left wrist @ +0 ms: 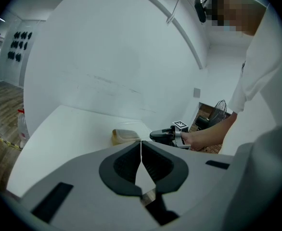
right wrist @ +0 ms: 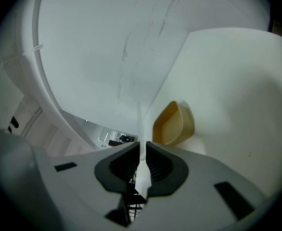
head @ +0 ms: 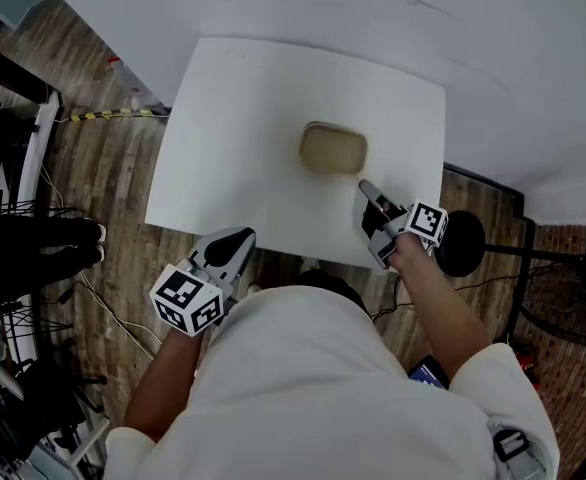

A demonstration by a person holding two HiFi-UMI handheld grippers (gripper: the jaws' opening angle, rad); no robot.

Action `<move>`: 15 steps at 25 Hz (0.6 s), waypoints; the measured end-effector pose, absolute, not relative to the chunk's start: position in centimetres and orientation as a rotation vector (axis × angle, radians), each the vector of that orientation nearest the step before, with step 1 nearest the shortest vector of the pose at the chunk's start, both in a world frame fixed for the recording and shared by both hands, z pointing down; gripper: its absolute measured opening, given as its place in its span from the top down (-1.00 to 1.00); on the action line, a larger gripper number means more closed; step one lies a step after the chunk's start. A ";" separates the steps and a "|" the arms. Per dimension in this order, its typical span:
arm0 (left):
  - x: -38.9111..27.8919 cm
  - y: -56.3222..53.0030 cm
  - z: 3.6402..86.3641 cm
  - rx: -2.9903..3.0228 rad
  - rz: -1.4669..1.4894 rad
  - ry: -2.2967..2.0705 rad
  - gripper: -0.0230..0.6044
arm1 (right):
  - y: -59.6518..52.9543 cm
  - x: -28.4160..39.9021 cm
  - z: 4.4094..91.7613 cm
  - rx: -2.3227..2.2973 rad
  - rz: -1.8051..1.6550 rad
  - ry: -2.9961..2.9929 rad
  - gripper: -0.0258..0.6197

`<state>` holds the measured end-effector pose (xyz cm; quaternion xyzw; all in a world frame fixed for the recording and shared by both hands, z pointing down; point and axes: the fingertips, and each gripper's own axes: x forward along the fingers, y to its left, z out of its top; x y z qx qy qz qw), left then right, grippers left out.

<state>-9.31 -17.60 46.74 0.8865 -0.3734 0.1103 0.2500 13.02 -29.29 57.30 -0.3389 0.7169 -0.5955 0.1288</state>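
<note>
Left gripper (left wrist: 141, 146): jaws are pressing together at the tips, gripping nothing, and it is hanging at the near edge of the table (head: 243, 118). Right gripper (right wrist: 142, 150): jaws are standing almost together with only a sliver of gap showing, gripping nothing; it is hovering over the table's near right part and pointing at the tray (head: 333, 148). Tray: tan, shallow and empty, it is lying flat near the table's middle, just beyond the right gripper's tips and not touching them. Wood floor (head: 113, 188) is showing around the table.
</note>
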 end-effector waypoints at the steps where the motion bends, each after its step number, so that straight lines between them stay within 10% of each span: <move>1: -9.7 -17.3 46.8 2.412 0.295 -1.018 0.87 | -28.9 12.8 56.9 -0.977 -1.724 2.091 0.78; 15: -14.9 -11.5 46.8 2.445 0.249 -1.009 0.87 | -18.7 6.4 49.9 -0.835 -1.689 2.140 0.78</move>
